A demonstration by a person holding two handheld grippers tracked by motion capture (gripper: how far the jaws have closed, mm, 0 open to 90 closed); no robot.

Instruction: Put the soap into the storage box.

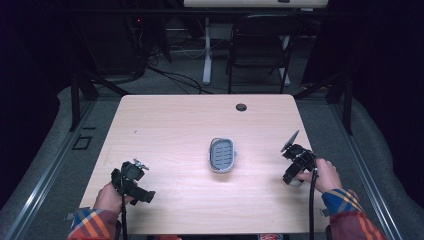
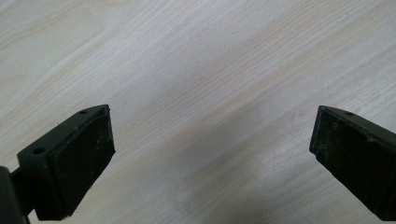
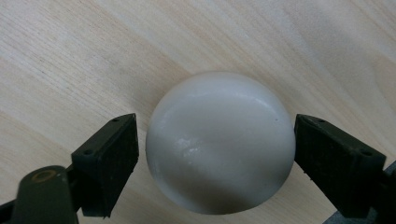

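A smooth white ball (image 3: 219,140) rests on the pale wooden table (image 1: 175,125) near its right edge, where a little of the ball (image 1: 297,183) peeks out under the hand. My right gripper (image 3: 217,154) is open and straddles it; the right jaw looks to touch the ball and a thin gap shows at the left jaw. In the high view, the right gripper (image 1: 295,170) points down at the table. My left gripper (image 1: 135,185) is at the front left, and the left gripper (image 2: 212,154) is open wide over bare wood.
A grey oval dish (image 1: 222,154) with a ribbed inside and a wire bail lies at the table's middle. A round cable hole (image 1: 241,107) sits near the far edge. Beyond the table stand a dark folding chair (image 1: 262,45) and another table's leg (image 1: 207,50).
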